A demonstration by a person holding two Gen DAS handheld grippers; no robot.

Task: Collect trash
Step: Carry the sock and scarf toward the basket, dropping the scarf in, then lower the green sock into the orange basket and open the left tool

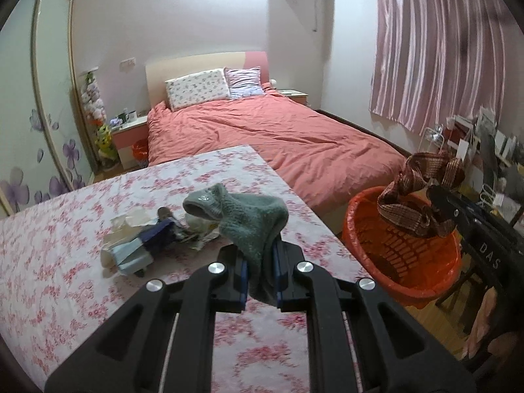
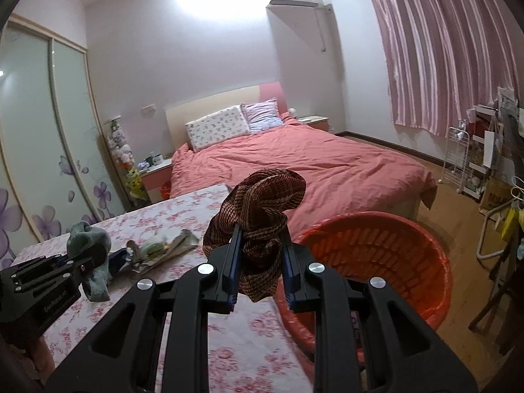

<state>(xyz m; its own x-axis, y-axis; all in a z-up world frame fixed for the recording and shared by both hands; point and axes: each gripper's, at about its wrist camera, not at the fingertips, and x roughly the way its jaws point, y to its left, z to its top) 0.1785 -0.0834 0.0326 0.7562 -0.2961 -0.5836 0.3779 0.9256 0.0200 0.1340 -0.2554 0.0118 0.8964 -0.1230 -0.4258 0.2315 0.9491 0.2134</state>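
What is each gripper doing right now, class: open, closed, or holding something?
Left gripper: closed on the green sock, above the table.
Right gripper: closed on the brown patterned cloth, beside the orange bin.

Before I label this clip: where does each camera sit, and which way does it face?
Left wrist: on the left gripper, looking along its jaws, shut on a green sock, over the floral table toward the bed; the right gripper shows at the right.
Right wrist: on the right gripper, jaws shut on a brown patterned cloth beside the orange bin; the left gripper shows at the left.
Shared: table, bed, bin, both cloths.
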